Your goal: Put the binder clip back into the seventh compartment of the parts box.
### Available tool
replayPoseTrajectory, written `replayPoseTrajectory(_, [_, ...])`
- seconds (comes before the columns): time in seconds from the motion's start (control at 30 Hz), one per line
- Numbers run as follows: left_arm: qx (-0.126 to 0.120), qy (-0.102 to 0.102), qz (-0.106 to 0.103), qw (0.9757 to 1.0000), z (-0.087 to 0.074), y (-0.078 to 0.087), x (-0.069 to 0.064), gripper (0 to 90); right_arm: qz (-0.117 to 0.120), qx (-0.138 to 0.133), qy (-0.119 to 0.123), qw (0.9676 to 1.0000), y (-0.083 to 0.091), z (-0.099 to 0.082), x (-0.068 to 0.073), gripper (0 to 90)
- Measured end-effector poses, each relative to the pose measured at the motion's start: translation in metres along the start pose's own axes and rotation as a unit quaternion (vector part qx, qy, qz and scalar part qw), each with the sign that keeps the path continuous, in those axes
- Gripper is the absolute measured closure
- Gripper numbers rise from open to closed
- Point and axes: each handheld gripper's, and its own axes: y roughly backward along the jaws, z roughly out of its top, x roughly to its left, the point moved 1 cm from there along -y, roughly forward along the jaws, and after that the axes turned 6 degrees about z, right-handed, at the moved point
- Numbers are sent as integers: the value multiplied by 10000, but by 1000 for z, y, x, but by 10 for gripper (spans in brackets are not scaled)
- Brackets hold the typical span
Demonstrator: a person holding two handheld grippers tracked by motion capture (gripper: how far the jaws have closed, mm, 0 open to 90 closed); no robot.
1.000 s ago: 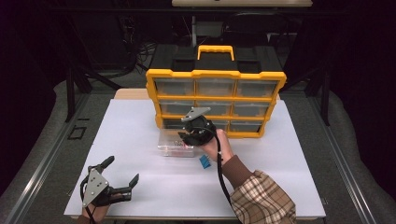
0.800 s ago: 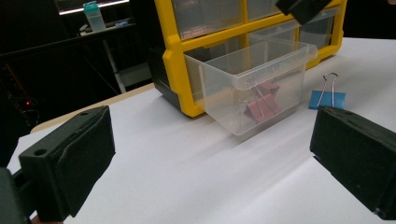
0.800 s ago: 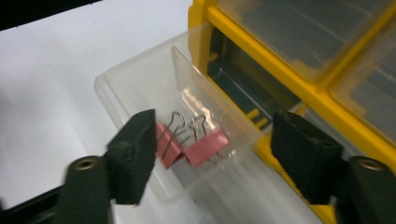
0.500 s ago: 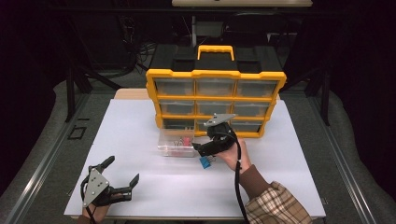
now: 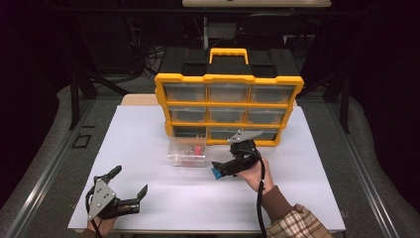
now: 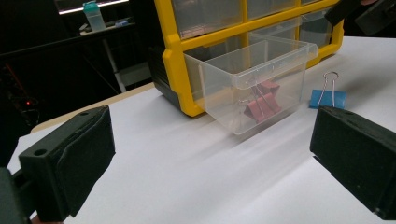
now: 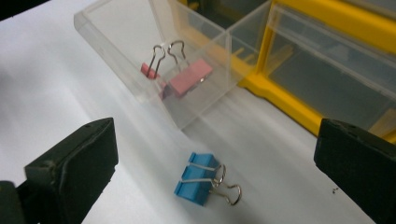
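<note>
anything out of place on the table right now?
Yes. One clear drawer sits out on the white table in front of the yellow organizer, leaving its bottom-left slot empty. It holds pink binder clips, while a blue binder clip lies loose outside it, between the open jaws of the right gripper.

We see a white bench in a dark room, grey floor around it. Behind, black stands and tangled cables; a pale light strip overhead, perhaps a lamp.
</note>
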Motion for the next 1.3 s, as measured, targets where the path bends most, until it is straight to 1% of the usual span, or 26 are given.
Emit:
replayPoseTrajectory(0.07, [-5, -3, 1, 10000, 0, 0, 0, 0, 11, 25, -42, 10000, -1, -3, 0, 0])
replayPoseTrajectory(0.13, [-3, -5, 0, 10000, 0, 0, 0, 0, 54, 60, -74, 9999, -3, -6, 1, 36])
replayPoseTrajectory(0.17, [-1, -7, -3, 10000, 0, 0, 0, 0, 22, 136, -100, 9999, -4, -7, 2, 72])
replayPoseTrajectory(0.2, [-4, -6, -4, 10000, 0, 0, 0, 0, 86, 137, -112, 9998, -7, -9, 2, 119])
replayPoseTrajectory(0.23, [-5, -6, -5, 10000, 0, 0, 0, 0, 88, 192, -166, 9996, -8, -11, 2, 164])
replayPoseTrajectory(0.3, [-2, -4, -6, 10000, 0, 0, 0, 0, 85, 282, -238, 9993, -13, -14, 2, 217])
replayPoseTrajectory(0.33, [-2, -5, -8, 10000, 0, 0, 0, 0, 86, 325, -232, 9992, -15, -15, 1, 237])
replayPoseTrajectory(0.4, [-7, -5, -8, 10000, 0, 0, 0, 0, 40, 417, -296, 9987, -20, -17, 1, 312])
replayPoseTrajectory(0.43, [-6, -4, -10, 10000, 0, 0, 0, 0, 32, 452, -325, 9984, -23, -18, 1, 329])
replayPoseTrajectory(0.47, [-5, -3, -10, 10000, 0, 0, 0, 0, 21, 490, -342, 9982, -25, -19, 1, 372])
replayPoseTrajectory(0.53, [-4, -3, -11, 10000, 0, 0, 0, 0, 43, 551, -441, 9975, -29, -21, -1, 433])
replayPoseTrajectory(0.57, [-5, -2, -13, 10000, 0, 0, 0, 0, 50, 540, -468, 9974, -30, -23, -1, 471])
replayPoseTrajectory(0.6, [1, -5, -16, 10000, 0, 0, 0, 0, 10, 592, -534, 9968, -32, -24, -2, 494])
replayPoseTrajectory(0.7, [-1, -5, -19, 10000, 0, 0, 0, 0, -29, 643, -630, 9959, -36, -27, -5, 569])
replayPoseTrajectory(0.8, [-1, -4, -20, 10000, 0, 0, 0, 0, 7, 678, -732, 9950, -39, -30, -6, 619])
replayPoseTrajectory(0.83, [0, -6, -21, 10000, 0, 0, 0, 0, -76, 706, -711, 9949, -40, -30, -6, 637])
replayPoseTrajectory(0.87, [3, -5, -21, 10000, 0, 0, 0, 0, 50, 700, -744, 9948, -41, -31, -7, 654])
replayPoseTrajectory(0.9, [3, -7, -23, 10000, 0, 0, 0, 0, -26, 708, -830, 9940, -43, -32, -6, 674])
replayPoseTrajectory(0.97, [1, -8, -28, 10000, 0, 0, 0, 0, -121, 790, -872, 9930, -43, -33, -6, 710])
replayPoseTrajectory(1.0, [-7, -3, -25, 10000, 0, 0, 0, 0, -53, 814, -911, 9925, -43, -33, -7, 717])
replayPoseTrajectory(1.13, [-6, -4, -26, 10000, 0, 0, 0, 0, 0, 667, -1112, 9916, -42, -34, -7, 749])
replayPoseTrajectory(1.17, [-8, -4, -28, 10000, 0, 0, 0, 0, -27, 639, -1121, 9916, -42, -33, -7, 759])
replayPoseTrajectory(1.2, [-11, -3, -24, 10000, 0, 0, 0, 0, 24, 689, -1144, 9910, -40, -33, -7, 768])
replayPoseTrajectory(1.3, [-10, 1, -17, 10000, 0, 0, 0, 0, 71, 620, -1239, 9903, -40, -33, -6, 804])
